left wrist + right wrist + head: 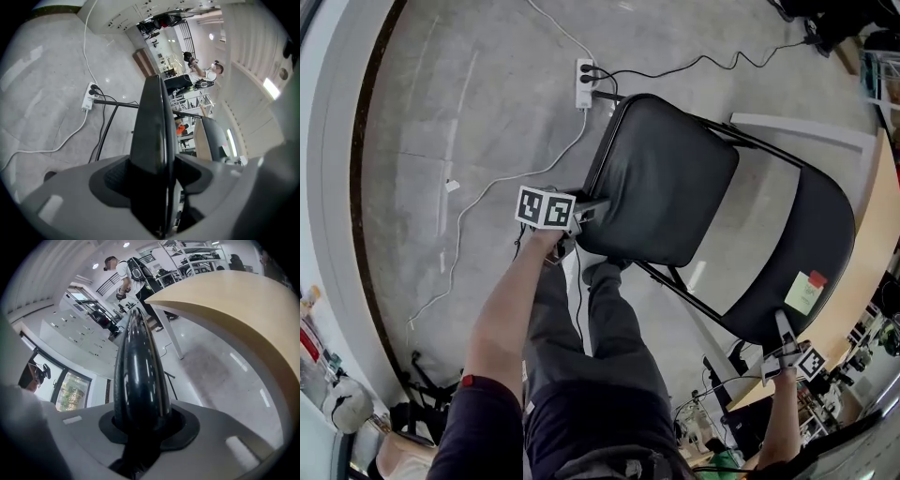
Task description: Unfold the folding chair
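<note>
The black folding chair stands on the floor with its padded seat (661,178) lowered away from the backrest (811,244). My left gripper (586,214) is at the seat's near edge. In the left gripper view that edge (152,126) runs up between the jaws, which close on it (152,185). My right gripper (784,345) is at the top rim of the backrest, beside a green and red sticker (804,292). The right gripper view shows the glossy black rim (138,362) clamped between the jaws (140,430).
A white power strip (584,82) with black and white cables lies on the concrete floor beyond the seat. A light wooden table (874,253) stands right behind the backrest. The person's legs (600,328) are under the seat's near edge. Shelving and another person (127,275) are farther off.
</note>
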A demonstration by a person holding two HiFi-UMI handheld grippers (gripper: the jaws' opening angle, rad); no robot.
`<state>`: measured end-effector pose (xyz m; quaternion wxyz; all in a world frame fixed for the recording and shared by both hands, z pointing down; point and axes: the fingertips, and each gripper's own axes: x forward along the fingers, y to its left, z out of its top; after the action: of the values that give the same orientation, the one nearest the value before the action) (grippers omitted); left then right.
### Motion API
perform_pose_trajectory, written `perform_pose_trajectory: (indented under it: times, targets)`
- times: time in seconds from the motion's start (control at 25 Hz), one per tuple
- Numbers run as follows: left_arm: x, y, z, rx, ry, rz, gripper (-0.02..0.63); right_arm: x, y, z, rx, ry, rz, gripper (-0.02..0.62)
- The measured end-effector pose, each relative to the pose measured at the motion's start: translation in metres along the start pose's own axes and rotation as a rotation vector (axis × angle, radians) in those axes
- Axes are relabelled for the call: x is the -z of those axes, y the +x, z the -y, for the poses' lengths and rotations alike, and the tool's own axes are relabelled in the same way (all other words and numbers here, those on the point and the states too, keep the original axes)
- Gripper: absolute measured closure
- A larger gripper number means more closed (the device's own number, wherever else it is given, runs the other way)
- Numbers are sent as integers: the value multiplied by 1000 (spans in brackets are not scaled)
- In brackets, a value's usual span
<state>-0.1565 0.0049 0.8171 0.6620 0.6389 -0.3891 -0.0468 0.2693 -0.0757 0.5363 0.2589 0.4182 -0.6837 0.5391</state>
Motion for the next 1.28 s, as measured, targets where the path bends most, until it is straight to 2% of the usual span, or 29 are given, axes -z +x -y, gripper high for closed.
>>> perform_pose_trajectory:
  times: [0.32,0.52,0.72,0.92,1.04,1.16,1.28]
  targets:
    - [-9,12,-4,19,20,-17,327,4,-3,1,-8,33,15,492]
    - [-12,13,-12,20,20,-11,324,7,0,-10,-17,6,8,505]
    - [-2,11,-24,-1,-15,-25,316,7,9,-33,-84,-53,3,506]
    - [-6,4,-36,-54,-26,-12,314,9,19,-36,-53,-66,7,506]
    - [-7,4,-37,-75,-18,7,310,10,17,-26,-4,-36,12,494]
    - [-9,4,-35,-120,-28,30,267,10,12,-20,29,14,47,463]
    - [-12,-14,-25,-168,-30,32,249,10,11,-24,50,8,53,447]
